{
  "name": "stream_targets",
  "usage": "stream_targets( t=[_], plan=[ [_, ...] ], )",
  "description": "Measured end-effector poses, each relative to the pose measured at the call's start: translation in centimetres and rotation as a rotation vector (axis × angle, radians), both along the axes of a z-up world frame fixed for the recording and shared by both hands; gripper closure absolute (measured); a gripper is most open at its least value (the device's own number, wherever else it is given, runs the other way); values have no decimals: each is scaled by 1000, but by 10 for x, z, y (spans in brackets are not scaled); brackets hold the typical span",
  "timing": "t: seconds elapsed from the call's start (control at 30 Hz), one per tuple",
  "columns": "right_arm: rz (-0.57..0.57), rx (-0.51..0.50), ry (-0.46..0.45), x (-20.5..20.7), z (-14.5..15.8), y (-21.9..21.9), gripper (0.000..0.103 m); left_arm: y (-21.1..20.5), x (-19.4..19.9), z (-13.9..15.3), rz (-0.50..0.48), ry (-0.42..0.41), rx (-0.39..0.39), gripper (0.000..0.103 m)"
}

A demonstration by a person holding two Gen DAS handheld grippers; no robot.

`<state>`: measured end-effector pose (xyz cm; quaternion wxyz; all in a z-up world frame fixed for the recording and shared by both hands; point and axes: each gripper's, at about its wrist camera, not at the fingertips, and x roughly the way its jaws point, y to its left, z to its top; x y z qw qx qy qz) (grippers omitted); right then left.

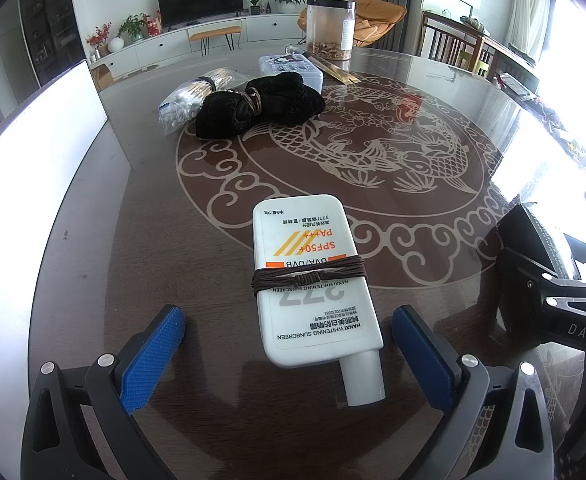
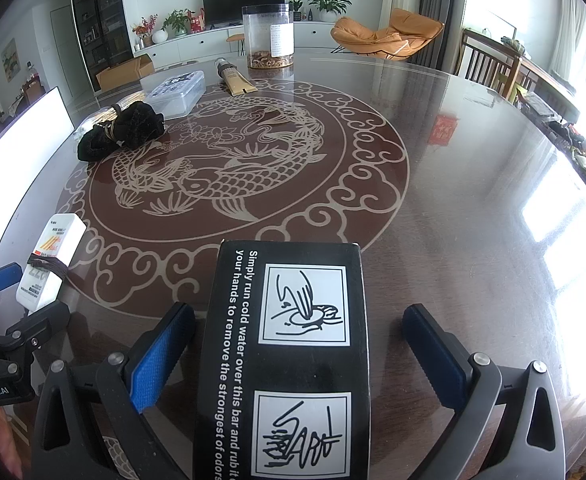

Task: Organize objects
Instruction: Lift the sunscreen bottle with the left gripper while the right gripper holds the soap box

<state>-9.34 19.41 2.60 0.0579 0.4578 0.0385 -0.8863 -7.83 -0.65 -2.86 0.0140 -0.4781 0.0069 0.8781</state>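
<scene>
L gripper (image 1: 289,354): I see jaws spread wide, released, blue pads (image 1: 153,356) well clear of the sunscreen tube (image 1: 313,276) lying flat between them on the table (image 1: 133,208), cap end near, brown cord (image 1: 309,278) wrapped round its middle. R gripper (image 2: 299,354): also spread, nothing clamped; black box (image 2: 289,360) lies between its pads, gap on both sides. Far left: black cloth bundle (image 1: 259,104) touching a plastic bag (image 1: 185,100), clear case (image 1: 293,68) just behind. Jar (image 1: 330,28) at far edge, gold tube (image 2: 235,80) near it.
</scene>
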Motion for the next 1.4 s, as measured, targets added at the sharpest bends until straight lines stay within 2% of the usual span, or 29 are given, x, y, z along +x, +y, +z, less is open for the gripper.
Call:
stream_targets(
  t=[0.27,0.4,0.47,0.5,0.53,0.6,0.63,0.83,0.93,1.1,1.17,1.2,1.23,1.3,1.33,1.37,1.4],
  plan=[
    [0,0,0,1,-2,0,0,0,0,-1,-7,-10,2,0],
    [0,0,0,0,-1,0,0,0,-1,1,-76,-86,-6,0],
    [0,0,0,0,-1,0,0,3,2,1,-106,-85,-8,0],
    [0,0,0,0,0,0,0,4,6,1,-123,-60,-11,6],
    [0,0,0,0,0,0,0,5,10,3,-133,-35,-9,27],
    [0,0,0,1,-2,0,0,6,19,8,-154,3,-5,53],
    [0,0,0,0,0,0,0,3,22,8,-153,6,15,54],
    [0,0,0,0,0,0,0,-10,36,8,-116,38,103,54],
    [1,-2,-1,-1,-1,1,0,-6,39,9,-122,49,80,54],
    [36,13,-107,-10,-3,3,0,6,36,10,-160,26,-17,51],
    [47,22,-156,-13,-4,2,0,4,29,10,-155,-13,-6,38],
    [48,27,-193,-16,-3,0,0,3,26,9,-156,-24,4,26],
    [50,34,-230,-19,-2,-2,0,2,24,9,-156,-24,3,19],
    [63,40,-311,-24,-1,-5,0,3,18,8,-156,-28,-29,19],
    [72,37,-326,-24,-1,-6,7,3,17,7,-161,-26,-25,32],
    [78,57,-334,-22,0,-9,29,1,16,8,-162,-16,-1,47],
    [83,54,-324,-20,6,-10,45,0,16,10,-157,6,12,52]
  ],
)
